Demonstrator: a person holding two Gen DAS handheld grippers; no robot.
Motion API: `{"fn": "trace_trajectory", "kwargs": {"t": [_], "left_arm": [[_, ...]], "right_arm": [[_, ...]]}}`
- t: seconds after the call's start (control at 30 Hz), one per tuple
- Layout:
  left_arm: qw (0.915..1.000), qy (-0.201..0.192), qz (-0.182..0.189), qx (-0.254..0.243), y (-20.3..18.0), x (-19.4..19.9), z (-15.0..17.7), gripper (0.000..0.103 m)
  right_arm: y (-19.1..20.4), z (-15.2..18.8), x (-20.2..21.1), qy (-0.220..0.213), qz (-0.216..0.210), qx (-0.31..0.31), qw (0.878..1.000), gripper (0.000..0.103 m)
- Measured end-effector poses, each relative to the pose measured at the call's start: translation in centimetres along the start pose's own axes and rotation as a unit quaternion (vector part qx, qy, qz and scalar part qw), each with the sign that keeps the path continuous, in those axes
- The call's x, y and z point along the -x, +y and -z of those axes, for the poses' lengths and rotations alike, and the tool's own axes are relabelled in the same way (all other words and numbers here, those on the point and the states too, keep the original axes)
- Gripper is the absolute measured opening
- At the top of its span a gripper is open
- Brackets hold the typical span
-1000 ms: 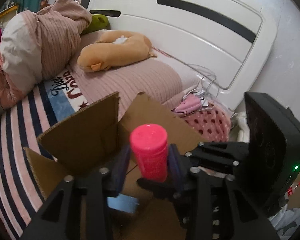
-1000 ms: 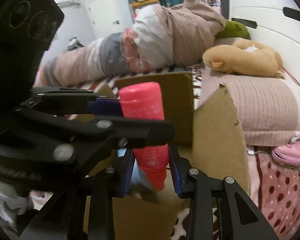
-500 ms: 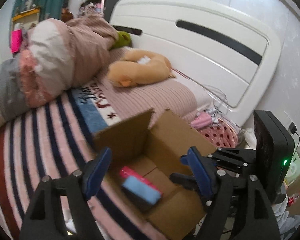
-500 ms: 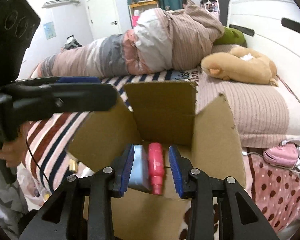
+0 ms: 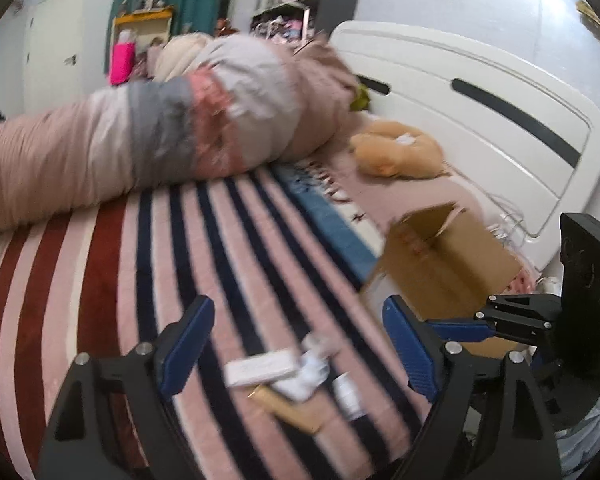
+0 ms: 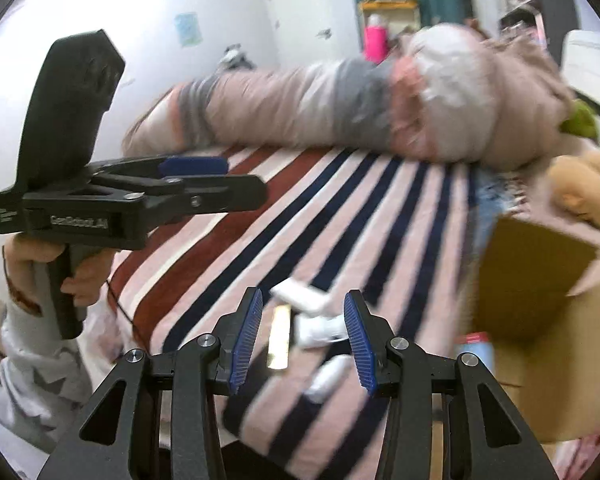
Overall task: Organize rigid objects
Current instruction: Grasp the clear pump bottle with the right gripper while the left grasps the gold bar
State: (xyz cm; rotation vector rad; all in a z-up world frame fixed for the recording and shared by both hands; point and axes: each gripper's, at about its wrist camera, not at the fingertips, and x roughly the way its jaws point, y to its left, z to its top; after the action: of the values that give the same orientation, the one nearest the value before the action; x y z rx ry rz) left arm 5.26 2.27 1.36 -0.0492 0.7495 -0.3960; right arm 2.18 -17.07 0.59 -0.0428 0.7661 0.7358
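My left gripper (image 5: 296, 344) is open and empty above the striped bed. Below it lie a flat white box (image 5: 260, 367), a crumpled white item (image 5: 310, 372), a tan flat piece (image 5: 290, 406) and a small white item (image 5: 348, 394). The open cardboard box (image 5: 448, 264) stands to the right. My right gripper (image 6: 304, 340) is open and empty over the same small items: the white box (image 6: 300, 298), a gold bar (image 6: 280, 338) and a white item (image 6: 320, 328). The cardboard box (image 6: 540, 320) is at right, with a pink bottle (image 6: 474, 338) showing inside. The left gripper (image 6: 216, 180) shows at left.
A rolled quilt (image 5: 160, 136) lies across the back of the bed. A tan plush toy (image 5: 396, 154) rests near the white headboard (image 5: 480, 112). The bed's near edge (image 6: 260, 440) is just below the small items.
The pink bottle left the left gripper and now lies in the box. Both grippers swung left, away from the box, toward the small items on the bed. The view is blurred by motion.
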Motion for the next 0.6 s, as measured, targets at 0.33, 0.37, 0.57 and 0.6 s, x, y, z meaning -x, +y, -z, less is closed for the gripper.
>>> {"fn": "trace_trajectory", "kwargs": {"t": [0.33, 0.37, 0.57, 0.6], "left_arm": [[0.9918, 0.086, 0.05, 0.08, 5.2, -7.3, 9.5, 0.084], [0.9896, 0.098, 0.056, 0.09, 5.1, -8.2, 10.5, 0.084], [0.9839, 0.112, 0.08, 0.114, 3.0, -11.2, 13.1, 0.072], [0.985, 0.109, 0.067, 0.116, 2.7, -11.5, 13.2, 0.066]], "right_arm": [[-0.1, 4.4, -10.2, 0.124, 0.079, -0.031, 0.989, 0.039], [-0.6, 5.0, -11.1, 0.137, 0.094, -0.034, 0.985, 0.039], [-2.1, 6.9, -12.6, 0.17, 0.12, -0.05, 0.977, 0.039], [-2.1, 7.0, -12.6, 0.17, 0.119, -0.051, 0.977, 0.039]]}}
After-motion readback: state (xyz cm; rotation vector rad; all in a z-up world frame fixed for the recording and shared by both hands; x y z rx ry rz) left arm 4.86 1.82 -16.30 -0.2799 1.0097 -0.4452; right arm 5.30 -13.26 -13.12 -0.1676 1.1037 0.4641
